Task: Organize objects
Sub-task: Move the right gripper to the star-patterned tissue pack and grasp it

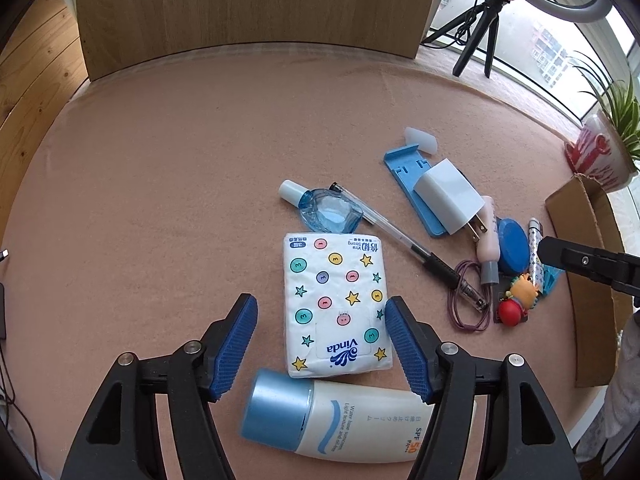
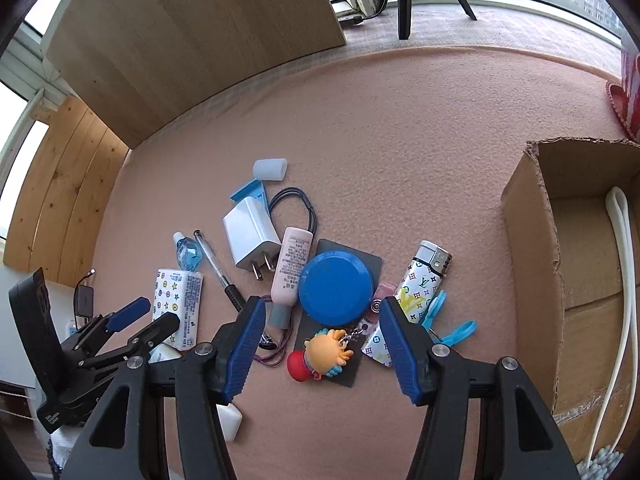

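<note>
A star-patterned Vinda tissue pack point(image 1: 334, 304) lies flat on the pink mat. My left gripper point(image 1: 322, 308) hovers over it, open, with a blue pad on either side and not pressing. A white sunscreen bottle point(image 1: 340, 416) lies just below the pack. My right gripper point(image 2: 322, 306) stands open above a blue round lid point(image 2: 336, 288) and a cartoon keychain toy point(image 2: 324, 354). Around them lie a patterned lighter point(image 2: 424, 280), a pink tube point(image 2: 290, 268), a white charger point(image 2: 250, 234), a pen point(image 1: 408, 244) and an eye-drop bottle point(image 1: 324, 208).
An open cardboard box point(image 2: 528, 240) with a white cord inside stands at the mat's right edge. A wooden board point(image 1: 248, 8) rises at the back. A potted plant point(image 1: 600, 152) and a tripod point(image 1: 476, 36) are at the far right by the window.
</note>
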Available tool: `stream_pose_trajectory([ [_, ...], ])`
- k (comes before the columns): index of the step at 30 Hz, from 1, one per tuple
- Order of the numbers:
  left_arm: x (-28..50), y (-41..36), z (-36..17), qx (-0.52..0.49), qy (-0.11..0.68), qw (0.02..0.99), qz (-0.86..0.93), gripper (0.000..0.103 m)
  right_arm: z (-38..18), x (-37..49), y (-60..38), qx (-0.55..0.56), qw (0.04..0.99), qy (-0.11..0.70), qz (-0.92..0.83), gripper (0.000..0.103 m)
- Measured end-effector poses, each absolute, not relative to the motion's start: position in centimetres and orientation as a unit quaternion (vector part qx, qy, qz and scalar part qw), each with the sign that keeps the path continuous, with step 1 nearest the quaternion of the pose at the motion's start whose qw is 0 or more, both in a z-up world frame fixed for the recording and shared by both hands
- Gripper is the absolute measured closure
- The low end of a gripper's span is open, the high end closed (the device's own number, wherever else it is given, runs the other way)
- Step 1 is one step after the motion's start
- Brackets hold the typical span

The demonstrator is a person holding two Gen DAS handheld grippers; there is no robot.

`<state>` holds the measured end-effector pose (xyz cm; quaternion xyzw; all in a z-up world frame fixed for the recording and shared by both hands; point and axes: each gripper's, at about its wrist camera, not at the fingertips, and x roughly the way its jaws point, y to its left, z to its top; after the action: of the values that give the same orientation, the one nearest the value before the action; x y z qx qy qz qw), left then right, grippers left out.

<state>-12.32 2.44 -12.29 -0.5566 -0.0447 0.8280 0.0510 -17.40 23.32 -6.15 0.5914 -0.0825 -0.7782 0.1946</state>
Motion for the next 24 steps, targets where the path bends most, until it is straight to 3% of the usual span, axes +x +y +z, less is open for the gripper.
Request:
stream_pose_trajectory([
  [14,-10.2,7.2,-13.6,-0.56,-0.062,0.133,0.815,0.04,-6.0,-16.0,21.8,0.598,0.228,-0.106,-0.761,0.048],
  [24,-8.9,7.0,-12.7,-0.554,-0.083,0.146,0.815,0.04,-6.6,-15.0,19.7,0.618,0.27,-0.129,-0.727,0.069],
])
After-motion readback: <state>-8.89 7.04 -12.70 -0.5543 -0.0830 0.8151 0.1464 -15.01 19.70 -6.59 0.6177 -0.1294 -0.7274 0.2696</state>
